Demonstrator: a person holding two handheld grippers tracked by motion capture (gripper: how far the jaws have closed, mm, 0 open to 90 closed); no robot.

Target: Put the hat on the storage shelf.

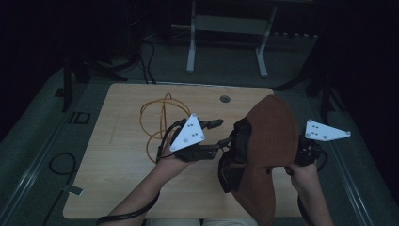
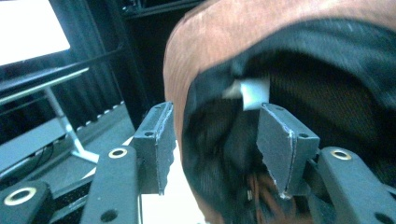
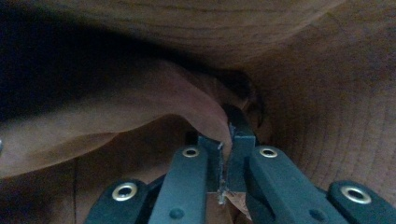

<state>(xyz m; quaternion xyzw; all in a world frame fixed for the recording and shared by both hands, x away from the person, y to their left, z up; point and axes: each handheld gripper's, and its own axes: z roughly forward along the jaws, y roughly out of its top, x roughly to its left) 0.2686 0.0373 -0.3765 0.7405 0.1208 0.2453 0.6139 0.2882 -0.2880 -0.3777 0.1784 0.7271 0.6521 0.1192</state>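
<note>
1. The table [image 1: 117, 188] was light wood, with a small round hole near its far edge.
2. The bag [image 1: 270, 141], brown outside with a black lining, was held up off the table over the right half, reaching from near the far right corner toward the near edge. Its black opening faced left, toward the left claw.
3. A thin orange cable [image 1: 157, 122] lay in loose loops on the table toward the far edge, left of the middle.
4. The left claw [image 1: 225, 141] sat over the middle of the table, pointing right at the bag's opening. In the left gripper view the left claw [image 2: 215, 144] stood about half open, the bag's [image 2: 261, 28] black rim between its jaws. The pads did not seem to press on it, though the picture was blurred. A small white tag [image 2: 252, 93] showed on the lining, just above the right jaw.
5. The right claw [image 1: 301, 150] was at the bag's right side, past the table's right edge. In the right gripper view the right claw [image 3: 227, 140] was closed tight on a fold of the bag's [image 3: 327, 116] brown cloth.
</note>
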